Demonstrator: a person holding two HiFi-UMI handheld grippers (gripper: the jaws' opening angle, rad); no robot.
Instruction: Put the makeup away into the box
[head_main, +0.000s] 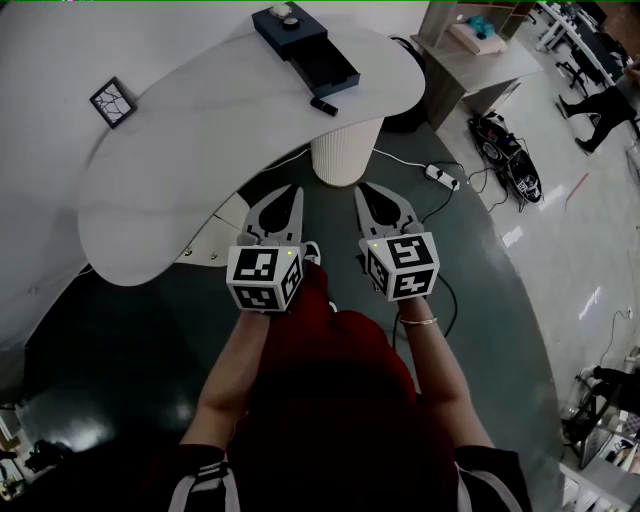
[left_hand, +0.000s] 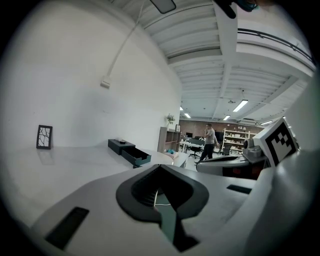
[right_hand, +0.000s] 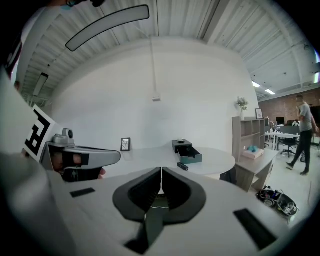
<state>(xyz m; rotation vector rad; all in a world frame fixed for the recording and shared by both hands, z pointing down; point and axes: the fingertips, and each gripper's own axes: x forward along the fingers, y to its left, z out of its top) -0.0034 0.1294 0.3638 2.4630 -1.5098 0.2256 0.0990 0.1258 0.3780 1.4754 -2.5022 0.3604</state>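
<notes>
A dark box (head_main: 290, 30) stands at the far end of the white table (head_main: 200, 130), its drawer (head_main: 328, 68) pulled out and open. A small black makeup tube (head_main: 323, 105) lies on the table just in front of the drawer. A small round item sits on the box top. My left gripper (head_main: 291, 188) and right gripper (head_main: 362, 188) are side by side over the floor, short of the table's near edge, both shut and holding nothing. The right gripper view shows the box (right_hand: 188, 150) and tube (right_hand: 182, 166) ahead of my right gripper (right_hand: 161, 171). The left gripper view has the box (left_hand: 129, 151) beyond my left gripper (left_hand: 160, 168).
A small framed picture (head_main: 113, 102) stands at the table's left. The table's ribbed pedestal (head_main: 345, 150) is straight ahead. A power strip (head_main: 441, 176) and cables lie on the floor, and a grey desk (head_main: 480, 60) stands to the right. A person walks far off (right_hand: 304, 134).
</notes>
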